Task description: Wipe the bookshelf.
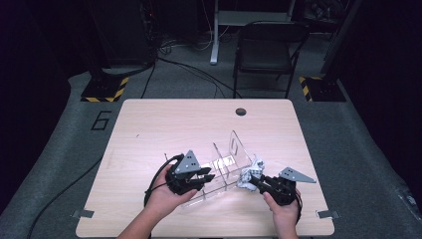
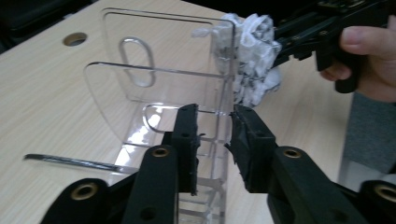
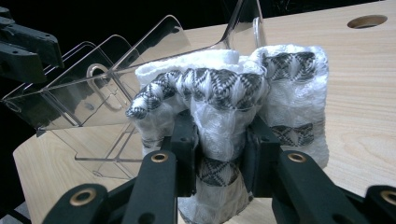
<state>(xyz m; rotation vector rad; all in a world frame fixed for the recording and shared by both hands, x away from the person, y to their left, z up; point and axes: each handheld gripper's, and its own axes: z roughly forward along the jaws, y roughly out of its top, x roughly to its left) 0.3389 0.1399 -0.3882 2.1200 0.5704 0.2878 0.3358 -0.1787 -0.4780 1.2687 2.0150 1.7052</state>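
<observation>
I work at a pale wood-grain table (image 1: 149, 124), smooth and matte, with a round cable hole near its far edge. On it lies a clear acrylic rack (image 1: 226, 167), hard and glossy, its thin upright dividers rounded at the corners and cut with oval slots. I judge the step in hand to be loading a rolled cloth (image 3: 233, 107) into one of its compartments: the cloth sits at the rack's right end, touching the last divider, not yet between the plates. My right gripper (image 3: 219, 154) is clenched on that cloth, a soft, fuzzy white knit with grey-black zigzag bands, bunched between the jaws. My left gripper (image 2: 215, 140) stands at the rack's near end, jaws apart around a divider edge, not pressing it. Next I should steady the rack and steer the cloth into a slot.
</observation>
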